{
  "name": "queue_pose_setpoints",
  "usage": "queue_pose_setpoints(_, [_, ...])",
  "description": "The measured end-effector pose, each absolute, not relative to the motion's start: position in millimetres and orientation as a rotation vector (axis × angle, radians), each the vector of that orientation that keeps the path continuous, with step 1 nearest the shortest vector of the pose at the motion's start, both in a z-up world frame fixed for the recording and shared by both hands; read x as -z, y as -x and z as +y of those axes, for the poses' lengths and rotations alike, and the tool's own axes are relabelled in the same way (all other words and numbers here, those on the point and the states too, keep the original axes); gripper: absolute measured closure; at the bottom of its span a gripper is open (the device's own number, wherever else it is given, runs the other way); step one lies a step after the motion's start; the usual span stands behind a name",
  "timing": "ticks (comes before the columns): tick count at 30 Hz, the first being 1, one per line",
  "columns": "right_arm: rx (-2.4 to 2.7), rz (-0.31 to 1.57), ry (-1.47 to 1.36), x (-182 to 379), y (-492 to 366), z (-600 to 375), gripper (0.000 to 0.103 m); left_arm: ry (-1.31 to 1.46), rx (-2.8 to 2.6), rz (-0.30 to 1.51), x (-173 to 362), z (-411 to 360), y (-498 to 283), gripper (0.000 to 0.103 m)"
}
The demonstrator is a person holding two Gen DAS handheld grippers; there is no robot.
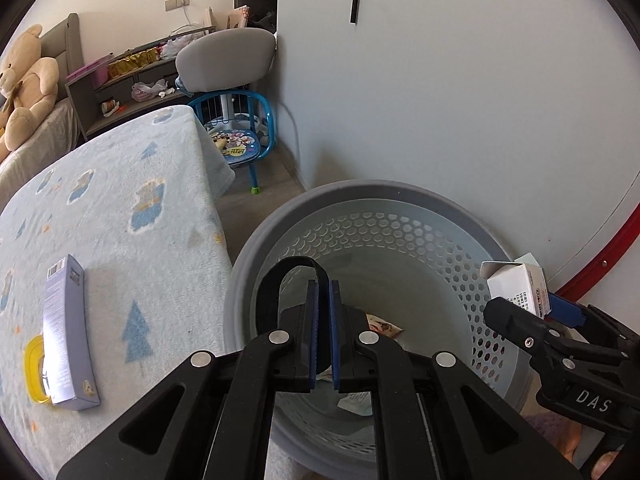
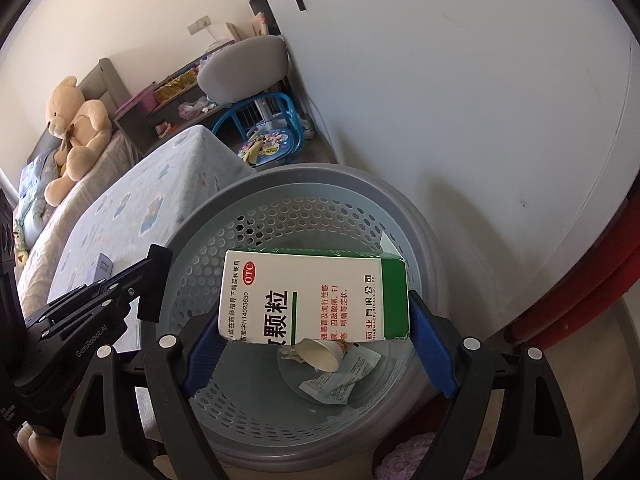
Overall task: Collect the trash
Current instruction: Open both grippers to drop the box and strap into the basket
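- Blue pads of the right gripper (image 2: 316, 344) pressed on the two short ends of a white-and-green medicine box (image 2: 316, 294), so the jaws stood wide with the carton clamped between them.
- That box hung level above the mouth of the grey perforated bin (image 2: 256, 216), one end flap torn open and sticking up at its far right corner.
- Below the box, on the bin floor, lay a small paper cup (image 2: 322, 354) and crumpled wrappers (image 2: 332, 386).
- Black fingers of the left gripper (image 1: 323, 336) stood shut, blue pads close together with nothing between them.
- From the left wrist view, this gripper hung over the near left part of the bin rim, and a bit of printed wrapper showed past its fingers on the bin floor.
- Each gripper showed in the other's view, the two side by side over the bin and apart from each other.
- Left of the bin stood a table under a pale blue fleece cover (image 1: 120, 216) printed with trees and bears.
- On that cover lay a lilac carton (image 1: 66, 336), its near end resting over a yellow object (image 1: 34, 372) that I could not make out.
- Farther off were a blue child's chair (image 1: 240, 140), a grey padded chair (image 1: 228, 58), a low shelf (image 1: 132, 80) and a teddy bear (image 1: 24, 84) on a bed.
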State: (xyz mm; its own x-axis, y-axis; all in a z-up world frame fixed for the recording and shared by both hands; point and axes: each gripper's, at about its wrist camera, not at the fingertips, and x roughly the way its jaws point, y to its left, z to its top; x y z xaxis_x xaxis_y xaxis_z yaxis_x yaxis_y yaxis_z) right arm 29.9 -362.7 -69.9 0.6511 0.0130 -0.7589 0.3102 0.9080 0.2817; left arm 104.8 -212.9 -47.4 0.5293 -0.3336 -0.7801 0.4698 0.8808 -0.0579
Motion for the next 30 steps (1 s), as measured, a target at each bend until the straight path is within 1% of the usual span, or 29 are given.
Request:
queue_pose_setpoints(7, [0.18,0.857,-0.416,71,-33,-364,0.021,-0.175,0.493,0.884,45,-224,-104,0.097])
queue_pose_setpoints(8, [0.18,0.859,-0.418,71,-33,-365,0.021,-0.179,0.492,0.88,44,-223,-103,0.094])
queue_pose_setpoints(10, [0.177,0.855,-0.425,71,-33,-366,0.02,-0.181,0.489,0.876,42,-222,-101,0.079])
queue_pose_setpoints(11, [0.175,0.852,-0.428,70,-32,-366,0.019,-0.177,0.487,0.871,41,-220,-100,0.065])
queue_pose_setpoints(12, [0.176,0.85,-0.431,71,-33,-367,0.019,-0.174,0.484,0.866,40,-219,-100,0.056])
queue_pose_setpoints(16, [0.181,0.849,-0.436,71,-32,-368,0.017,-0.177,0.473,0.857,36,-216,-98,0.049])
queue_pose_setpoints(18, [0.185,0.846,-0.436,70,-32,-368,0.016,-0.177,0.467,0.854,36,-214,-98,0.043])
queue_pose_setpoints(23, [0.182,0.849,-0.434,70,-32,-367,0.016,-0.168,0.455,0.856,36,-211,-98,0.042])
queue_pose_setpoints(30, [0.18,0.846,-0.408,69,-31,-362,0.016,-0.162,0.436,0.857,38,-205,-97,0.038])
